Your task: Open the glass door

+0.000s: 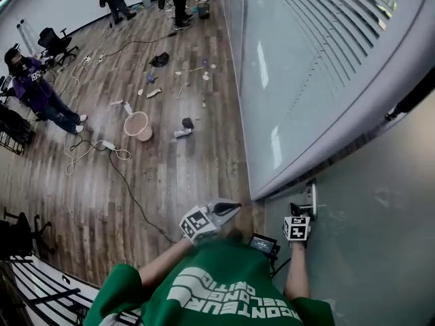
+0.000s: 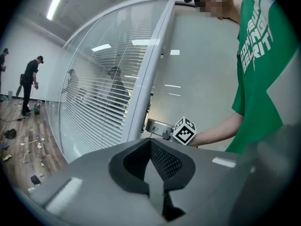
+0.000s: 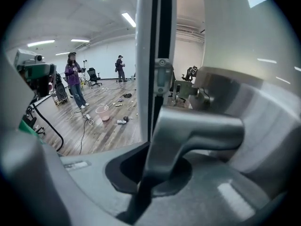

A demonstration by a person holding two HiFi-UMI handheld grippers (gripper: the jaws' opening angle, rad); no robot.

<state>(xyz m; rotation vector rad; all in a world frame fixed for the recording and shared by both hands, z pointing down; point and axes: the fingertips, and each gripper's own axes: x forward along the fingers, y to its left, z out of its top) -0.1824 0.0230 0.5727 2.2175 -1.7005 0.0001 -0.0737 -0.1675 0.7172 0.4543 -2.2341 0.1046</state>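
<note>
Green shirt (image 1: 224, 294) fills the bottom of the head view, and just past it both our claws are up at the glass door (image 1: 367, 250). It stands at the right, beside the curved glass wall (image 1: 306, 73) with its blinds. Our right claw (image 1: 303, 213) is on the door handle (image 1: 311, 194) at the door's near edge. Our left claw (image 1: 232, 208) hangs just beside it over the wooden floor (image 1: 177, 168), touching nothing. That floor is littered with a pink bucket (image 1: 138, 125), a long cable (image 1: 132, 195) and scraps, and people stand well apart.

Through the left gripper view, the left claw's jaws are together with nothing between them, pointing roughly level toward the handle.

Through the right gripper view, the right claw's jaws are clamped on the metal lever, with the door's edge and its frame (image 3: 146, 55) just behind. Whether the latch is free we cannot tell.

We judge that the grasp is made and the opening has not begun. Next we must turn the lever, then swing the door. Smooth metal may slip in so narrow a grip.
</note>
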